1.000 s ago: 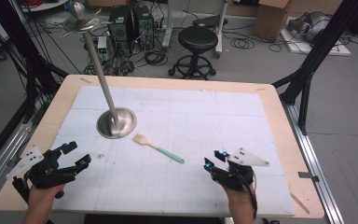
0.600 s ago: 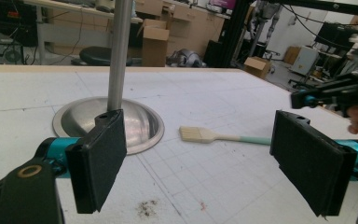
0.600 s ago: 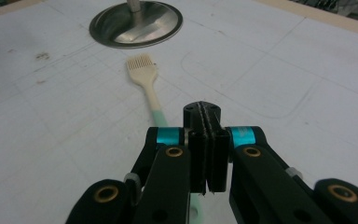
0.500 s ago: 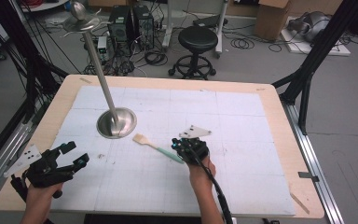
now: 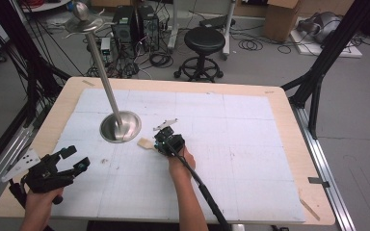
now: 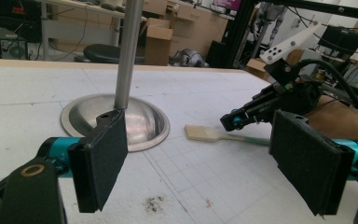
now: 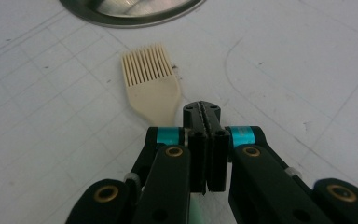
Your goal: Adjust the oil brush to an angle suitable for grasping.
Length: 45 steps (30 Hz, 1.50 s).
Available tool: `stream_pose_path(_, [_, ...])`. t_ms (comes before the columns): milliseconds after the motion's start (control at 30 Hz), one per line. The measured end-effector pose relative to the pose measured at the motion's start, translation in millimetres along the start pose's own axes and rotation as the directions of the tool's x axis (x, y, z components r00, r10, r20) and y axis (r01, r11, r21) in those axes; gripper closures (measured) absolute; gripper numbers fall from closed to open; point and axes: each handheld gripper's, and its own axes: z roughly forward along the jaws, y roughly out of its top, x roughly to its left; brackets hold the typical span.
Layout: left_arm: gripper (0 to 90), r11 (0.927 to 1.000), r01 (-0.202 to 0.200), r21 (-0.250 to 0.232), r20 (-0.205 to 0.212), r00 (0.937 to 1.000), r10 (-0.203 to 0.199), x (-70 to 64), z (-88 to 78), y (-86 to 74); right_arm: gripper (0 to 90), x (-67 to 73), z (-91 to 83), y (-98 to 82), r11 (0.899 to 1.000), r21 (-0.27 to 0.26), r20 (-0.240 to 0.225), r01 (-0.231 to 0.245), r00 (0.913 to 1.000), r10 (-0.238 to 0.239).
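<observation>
Two hand-held grippers are seen over a white gridded mat on a wooden table [image 5: 289, 103]. A pastry brush [image 7: 150, 84] — cream bristles and a pale green handle — lies flat on the mat, just beside the round metal base [image 5: 120, 126] of an upright pole stand, bristles toward the base but apart from it. The right gripper [image 7: 207, 114] is set low over the brush handle, its jaws brought together; in the right gripper view they appear pressed shut just behind the cream head, and the handle seems to be pinched between them, though the contact itself is hidden by the jaws. In the left gripper view the same gripper is seen end-on at the handle, with the brush not yet lifted from the mat. The left gripper [image 5: 72, 159] is held near the table's front left corner, well apart from the brush, its jaws spread wide with nothing between them. The step in hand is judged to be the grasp of the brush. A straight lift is called for next — with the grip kept firm on the thin handle, and the bristles kept from catching the metal base.
</observation>
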Motion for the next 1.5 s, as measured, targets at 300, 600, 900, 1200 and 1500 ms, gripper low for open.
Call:
stream_pose_path(300, [20.5, 1.0, 0.004, 0.0, 0.002, 1.0, -0.004, 0.1, 0.3, 0.2, 89.8, 6.1, 6.3, 3.8, 0.999, 0.026, -0.089, 0.038, 0.9954, -0.036])
stream_pose_path(600, [20.6, 0.9999, 0.014, -0.004, 0.001, 0.9999, -0.014, -0.4, 0.5, 0.0, 89.7, 27.9, 5.3, 3.9, 0.986, 0.046, -0.272, 0.158, 0.9519, -0.14])
stream_pose_path(900, [20.8, 0.9999, 0.014, -0.003, -0.005, 0.9999, -0.014, -0.3, 0.0, 0.0, 89.6, 45.9, -3.7, -5.1, 0.973, 0.026, -0.416, 0.228, 0.888, -0.196])
stream_pose_path(1200, [21.7, 0.9998, 0.005, 0.017, 0.01, 0.9999, -0.005, -3.0, 4.7, -1.2, 89.5, 3.1, -71.8, -56.3, 0.991, -0.12, -0.29, 0.059, 0.9527, -0.092])
stream_pose_path(1500, [21.8, 0.9992, -0.009, 0.039, 0.018, 0.9998, 0.009, -6.6, 8.3, -3.0, 89.5, -7.1, -79.0, -94.4, 0.999, -0.039, -0.221, 0.025, 0.9746, -0.034])
